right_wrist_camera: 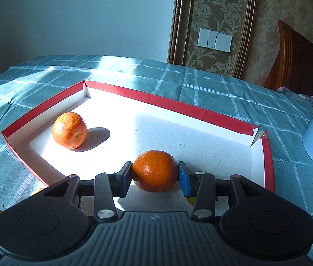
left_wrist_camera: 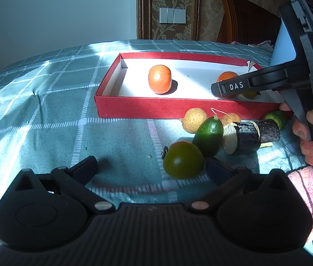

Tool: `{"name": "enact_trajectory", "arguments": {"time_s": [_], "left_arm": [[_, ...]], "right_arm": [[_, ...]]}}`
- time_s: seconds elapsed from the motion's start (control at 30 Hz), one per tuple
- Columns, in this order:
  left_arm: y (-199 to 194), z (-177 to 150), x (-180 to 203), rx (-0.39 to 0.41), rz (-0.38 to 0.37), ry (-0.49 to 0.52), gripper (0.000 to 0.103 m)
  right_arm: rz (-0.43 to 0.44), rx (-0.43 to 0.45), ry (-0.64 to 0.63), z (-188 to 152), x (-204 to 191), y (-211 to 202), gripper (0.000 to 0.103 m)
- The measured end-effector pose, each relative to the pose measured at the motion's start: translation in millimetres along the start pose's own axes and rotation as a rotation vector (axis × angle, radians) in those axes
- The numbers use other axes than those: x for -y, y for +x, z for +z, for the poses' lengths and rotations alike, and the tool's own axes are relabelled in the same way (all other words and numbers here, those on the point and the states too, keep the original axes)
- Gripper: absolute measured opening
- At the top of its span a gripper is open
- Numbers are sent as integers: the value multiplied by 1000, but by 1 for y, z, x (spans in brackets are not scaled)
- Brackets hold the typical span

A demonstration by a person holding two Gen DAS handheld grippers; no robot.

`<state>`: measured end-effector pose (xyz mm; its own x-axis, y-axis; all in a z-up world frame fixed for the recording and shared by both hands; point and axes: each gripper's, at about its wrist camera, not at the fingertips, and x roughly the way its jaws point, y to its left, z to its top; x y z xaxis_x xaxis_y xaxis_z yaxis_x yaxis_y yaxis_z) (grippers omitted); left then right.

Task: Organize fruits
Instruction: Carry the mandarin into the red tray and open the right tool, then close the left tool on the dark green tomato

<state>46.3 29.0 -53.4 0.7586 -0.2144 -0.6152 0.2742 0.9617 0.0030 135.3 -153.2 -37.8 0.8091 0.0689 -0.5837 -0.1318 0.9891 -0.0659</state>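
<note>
The right gripper [right_wrist_camera: 155, 173] is clenched on a mandarin [right_wrist_camera: 154, 170], one pad pressing each flank of the fruit, and it hangs over the near right part of the red box [right_wrist_camera: 200, 110]. Whether the mandarin already touches the white floor of the box cannot be told — its underside sits low against the floor in the right wrist view, but no gap or contact shows clearly. A second mandarin [right_wrist_camera: 69, 130] rests well apart, ahead of the jaws and to their left, inside the same box.

The step in hand looks like setting this fruit down. To do it well, the gripper should sink until the fruit bears on the floor, then part the pads evenly and only a little, so neither pad nudges it into a roll. Drawing straight back along the fingers afterwards should clear the near wall.

The mandarin is nearly round, slightly flattened, so it has little long axis to speak of — its wider span runs across the jaws, pad to pad. Where its stem end points cannot be made out.

The left gripper [left_wrist_camera: 153, 166] stands released over the cloth, with a green tomato [left_wrist_camera: 183, 159] just ahead of its right finger and untouched.
</note>
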Motion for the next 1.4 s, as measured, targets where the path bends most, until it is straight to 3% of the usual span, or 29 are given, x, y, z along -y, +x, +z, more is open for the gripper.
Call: {"name": "enact_trajectory", "arguments": {"time_s": [0.17,0.33,0.53,0.67,0.87,1.0,1.4], "left_arm": [[0,0,0,0,0,0,103],[0,0,0,0,0,0,103],[0,0,0,0,1,1,103],[0,0,0,0,1,1,103],[0,0,-1,0,2,2,103],[0,0,-1,1,7,-4,103],[2,5,8,11,60,-33,101]], "right_arm": [[3,-4,-38,0,-6,-4,45],[16,95,3,-7,3,-45,68],[3,194,95,-42,22,-105,68],[-20,226,138,-72,32,-122,69],[1,230,154,-97,41,-126,69],[24,237,207,-99,51,-127,79],[35,216,248,-99,57,-121,80]]}}
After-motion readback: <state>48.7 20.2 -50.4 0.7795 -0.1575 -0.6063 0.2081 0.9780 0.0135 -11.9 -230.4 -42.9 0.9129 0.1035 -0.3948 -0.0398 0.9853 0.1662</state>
